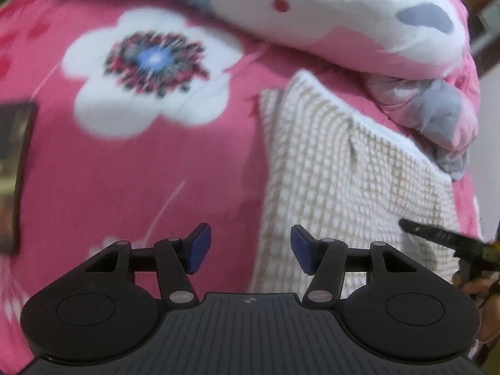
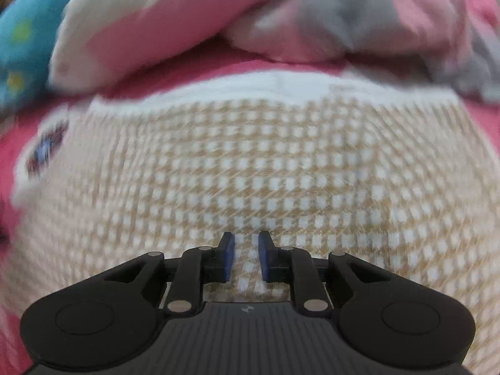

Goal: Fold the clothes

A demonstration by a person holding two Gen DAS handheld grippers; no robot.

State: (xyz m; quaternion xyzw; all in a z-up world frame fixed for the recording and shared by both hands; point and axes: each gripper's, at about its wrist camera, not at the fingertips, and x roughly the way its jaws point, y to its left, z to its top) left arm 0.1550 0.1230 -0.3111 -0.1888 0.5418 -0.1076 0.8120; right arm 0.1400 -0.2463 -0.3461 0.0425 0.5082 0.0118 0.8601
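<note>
As I scan from 9 o'clock in the left wrist view, I see open pink floral bedsheet [image 1: 140,172] under my left gripper [image 1: 250,250], jaws spread wide, nothing between them. At 3 o'clock lies the beige checked garment [image 1: 343,172], flat on the sheet, white hem at its far edge, left edge running just right of the claw. A bunched quilt [image 1: 343,15] crowds 12 to 2 o'clock, so room is leftward. My right gripper [image 2: 245,259] hovers over the garment [image 2: 250,172], jaws narrowed with a gap, cloth showing through; gripping nothing as far as I can tell. Fabric looks soft, light, limp, textured, not slippery; I'd pinch at the hem corners. Fold stage unclear.
</note>
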